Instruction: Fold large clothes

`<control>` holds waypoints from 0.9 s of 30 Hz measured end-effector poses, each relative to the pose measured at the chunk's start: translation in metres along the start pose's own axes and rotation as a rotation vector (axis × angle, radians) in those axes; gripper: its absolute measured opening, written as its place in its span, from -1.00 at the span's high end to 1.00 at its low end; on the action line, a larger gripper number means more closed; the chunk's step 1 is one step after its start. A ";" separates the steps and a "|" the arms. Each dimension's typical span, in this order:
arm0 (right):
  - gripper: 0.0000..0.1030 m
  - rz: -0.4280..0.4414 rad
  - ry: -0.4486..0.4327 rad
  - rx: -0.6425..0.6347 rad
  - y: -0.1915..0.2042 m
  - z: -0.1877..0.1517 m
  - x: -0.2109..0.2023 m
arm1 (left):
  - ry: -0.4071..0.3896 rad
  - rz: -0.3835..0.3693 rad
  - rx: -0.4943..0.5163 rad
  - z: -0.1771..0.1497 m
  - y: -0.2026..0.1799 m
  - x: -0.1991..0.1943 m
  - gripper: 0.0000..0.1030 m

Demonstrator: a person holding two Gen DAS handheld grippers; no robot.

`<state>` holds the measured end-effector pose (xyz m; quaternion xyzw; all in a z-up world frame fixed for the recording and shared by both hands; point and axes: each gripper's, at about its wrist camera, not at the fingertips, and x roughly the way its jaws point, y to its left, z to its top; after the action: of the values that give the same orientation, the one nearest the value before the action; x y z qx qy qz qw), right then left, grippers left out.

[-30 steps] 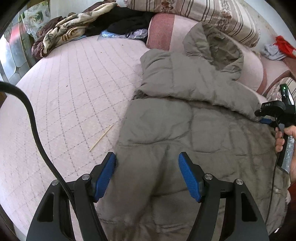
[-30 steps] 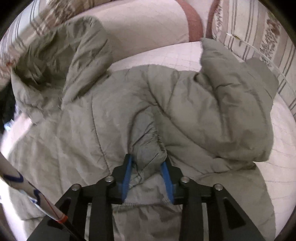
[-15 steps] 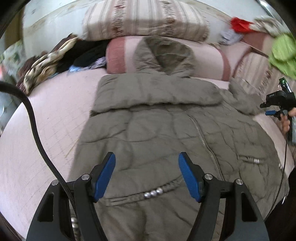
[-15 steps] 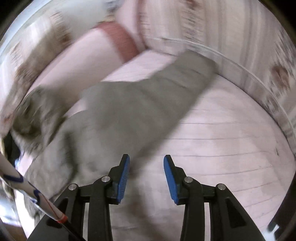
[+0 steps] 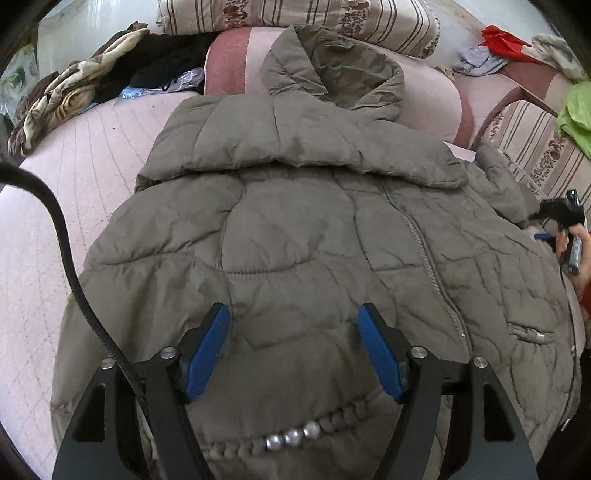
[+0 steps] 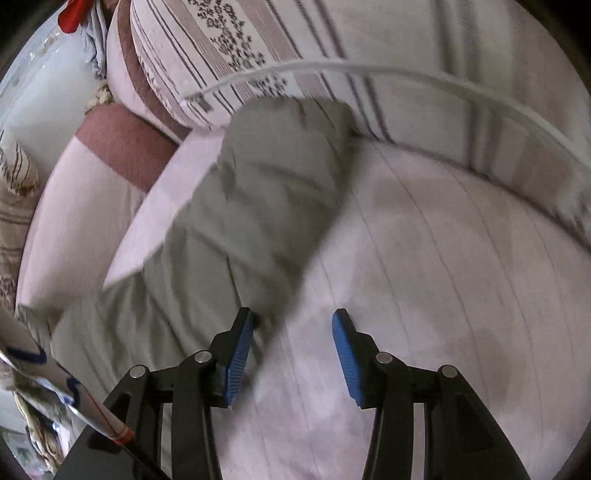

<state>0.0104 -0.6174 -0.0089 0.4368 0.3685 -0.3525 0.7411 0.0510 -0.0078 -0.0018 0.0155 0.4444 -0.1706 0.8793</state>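
Note:
An olive-grey puffer jacket [image 5: 314, 221] lies front up on the pink quilted bed [image 5: 55, 184], its hood [image 5: 343, 66] resting against a pink bolster. My left gripper [image 5: 293, 347] hovers over the jacket's lower front above a row of silver snaps, its jaws opening, with nothing pinched. In the right wrist view the jacket's sleeve [image 6: 266, 199] stretches out toward the striped cushion. My right gripper [image 6: 293, 343] hangs over bare bed just right of the sleeve's edge, its jaws opening, with nothing between them. A hand [image 5: 570, 243] holds it at the jacket's right side.
Striped pillows [image 5: 295, 18] line the back. A heap of clothes and a patterned blanket [image 5: 74, 92] sits at the back left, and red [image 5: 506, 40] and green [image 5: 576, 114] cloths at the back right. A black cable [image 5: 70, 266] crosses the left. A striped cushion with white piping [image 6: 369, 70] borders the bed.
My right gripper let go of the jacket fold it pinched, swung right over the sleeve and bare bed, and widened its jaws. My left gripper shifted from the jacket's left edge to its front.

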 end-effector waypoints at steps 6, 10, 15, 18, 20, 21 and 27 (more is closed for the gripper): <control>0.02 -0.008 -0.038 0.024 0.006 0.031 0.023 | -0.010 0.041 0.053 -0.004 -0.010 0.008 -0.60; 0.71 -0.101 -0.053 -0.004 0.019 0.040 0.023 | -0.002 0.041 0.062 -0.004 -0.011 0.010 -0.66; 0.84 -0.122 -0.113 -0.076 0.046 0.045 -0.016 | 0.000 0.044 0.067 -0.003 -0.012 0.010 -0.66; 0.85 -0.094 -0.181 -0.176 0.080 0.039 -0.067 | 0.000 0.028 0.057 -0.003 -0.011 0.005 -0.66; 0.85 -0.062 -0.215 -0.237 0.102 0.030 -0.096 | -0.003 -0.001 0.044 -0.003 -0.010 -0.002 -0.66; 0.85 -0.037 -0.227 -0.271 0.113 0.025 -0.111 | -0.008 -0.011 0.042 -0.002 -0.011 -0.006 -0.66; 0.85 0.179 -0.217 -0.502 0.199 -0.045 -0.179 | -0.137 -0.005 0.043 0.004 -0.005 -0.052 -0.66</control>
<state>0.0819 -0.4673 0.2051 0.2301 0.3227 -0.2281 0.8893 0.0241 0.0012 0.0420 0.0216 0.3793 -0.1828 0.9068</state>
